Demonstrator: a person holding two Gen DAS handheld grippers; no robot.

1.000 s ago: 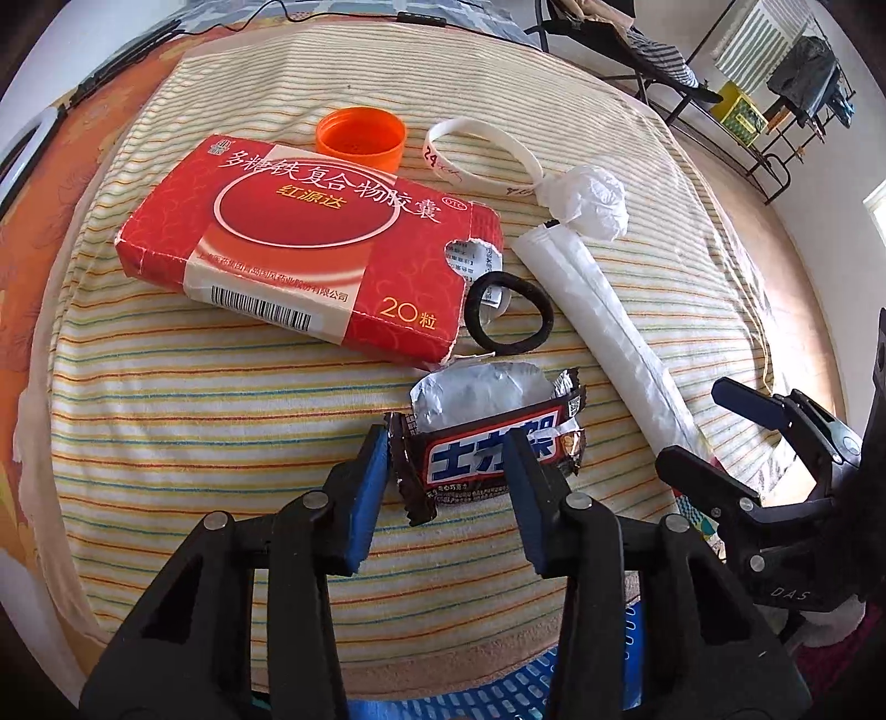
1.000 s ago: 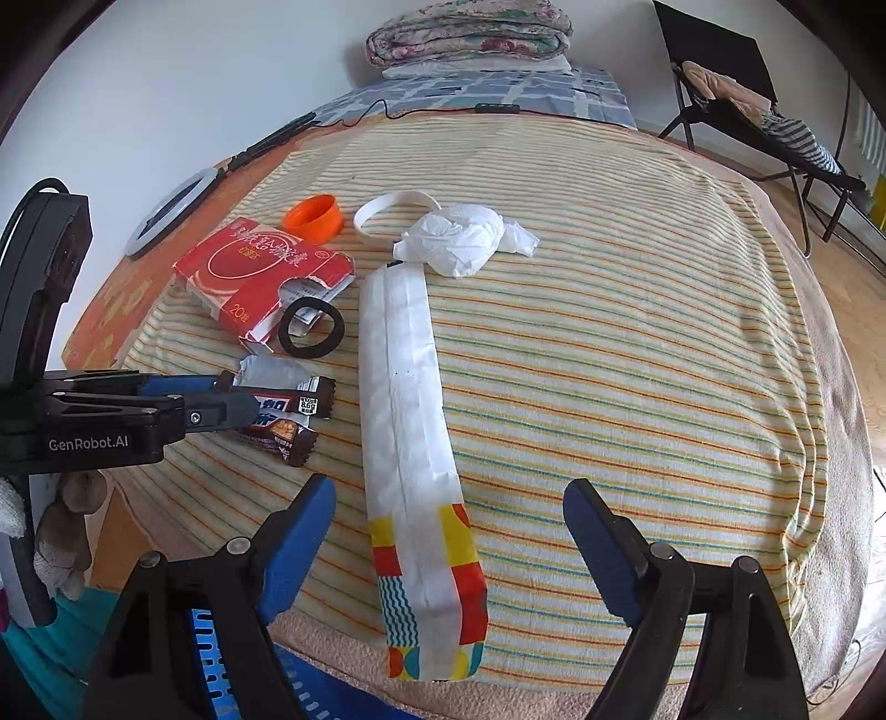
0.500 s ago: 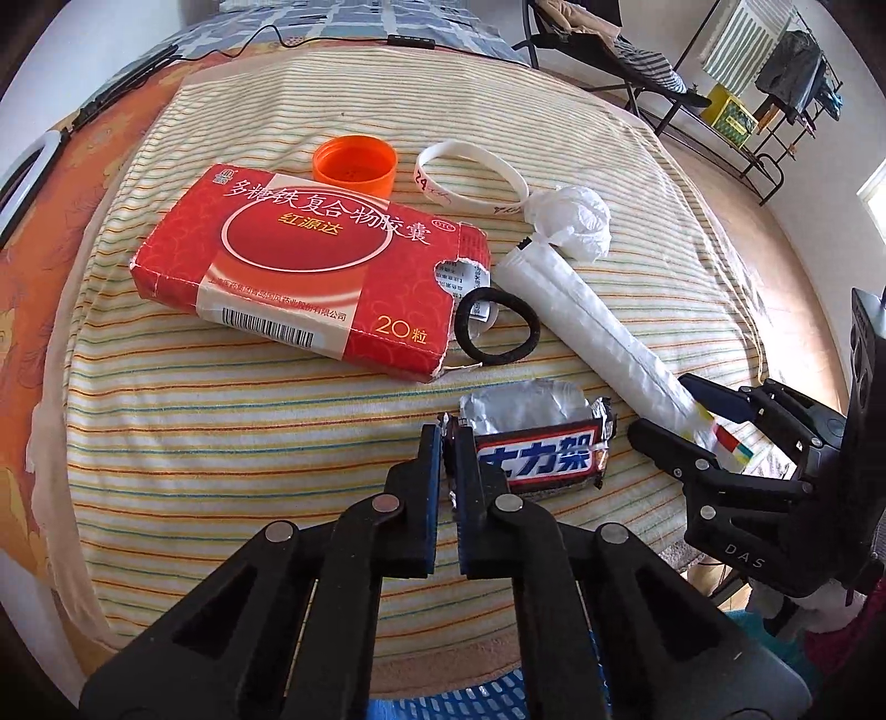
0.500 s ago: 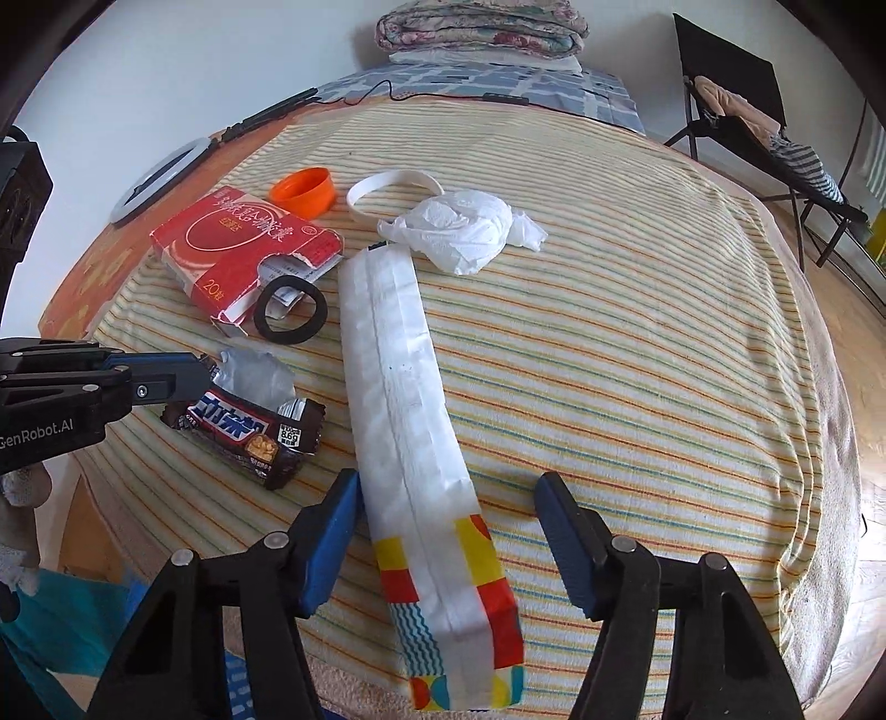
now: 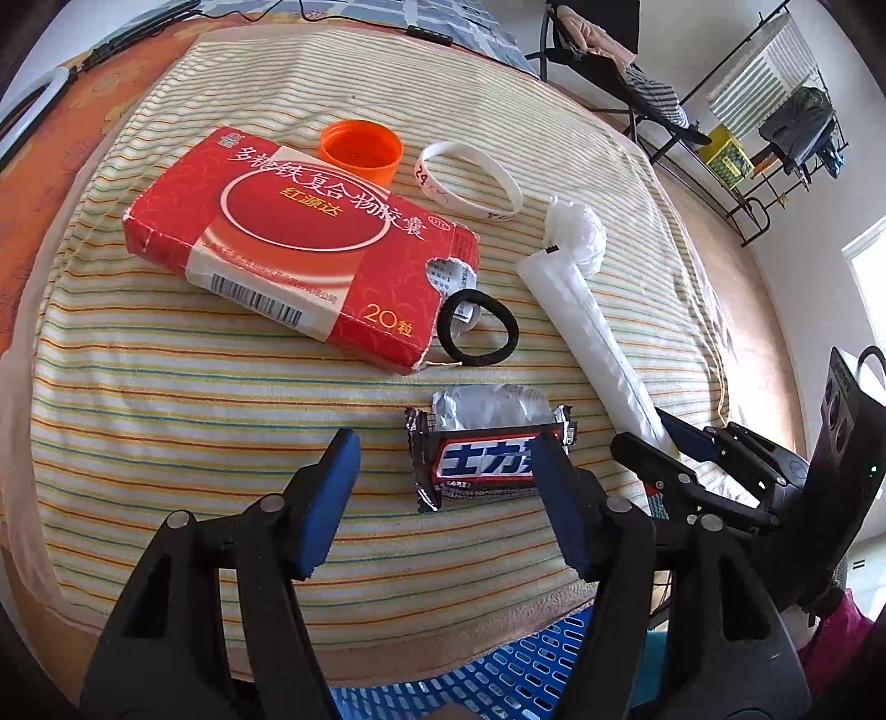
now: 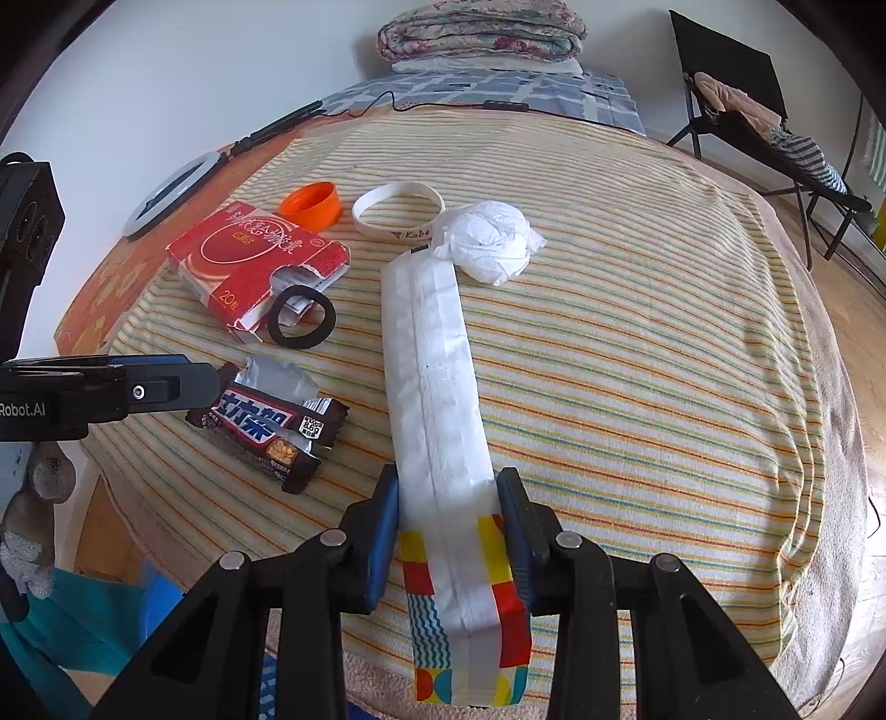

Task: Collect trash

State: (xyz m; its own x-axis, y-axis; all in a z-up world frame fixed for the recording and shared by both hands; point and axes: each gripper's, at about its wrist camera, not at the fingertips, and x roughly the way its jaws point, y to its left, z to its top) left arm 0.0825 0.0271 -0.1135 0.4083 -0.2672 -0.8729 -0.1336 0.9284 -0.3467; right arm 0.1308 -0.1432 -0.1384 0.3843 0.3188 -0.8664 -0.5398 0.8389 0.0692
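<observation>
A dark candy wrapper (image 5: 487,448) lies near the front edge of the striped bed; it also shows in the right wrist view (image 6: 271,426). My left gripper (image 5: 448,487) is open, its right finger over the wrapper's right end. A long white package (image 6: 437,399) with a coloured end lies lengthwise. My right gripper (image 6: 451,520) is shut on its near part, both pads against its sides. A crumpled tissue (image 6: 490,241), a red medicine box (image 5: 299,249), an orange cap (image 5: 360,149), a white wristband (image 5: 470,180) and a black hair tie (image 5: 479,335) lie behind.
A blue slotted basket (image 5: 487,675) sits below the bed's front edge. A folded quilt (image 6: 482,33) lies at the far end of the bed. A black chair with clothes (image 6: 775,116) stands at the right. A white ring light (image 6: 171,194) lies at the left.
My left gripper shut beside the wrapper's left end, then opened again and now straddles it. My right gripper moved forward and closed onto the long white package.
</observation>
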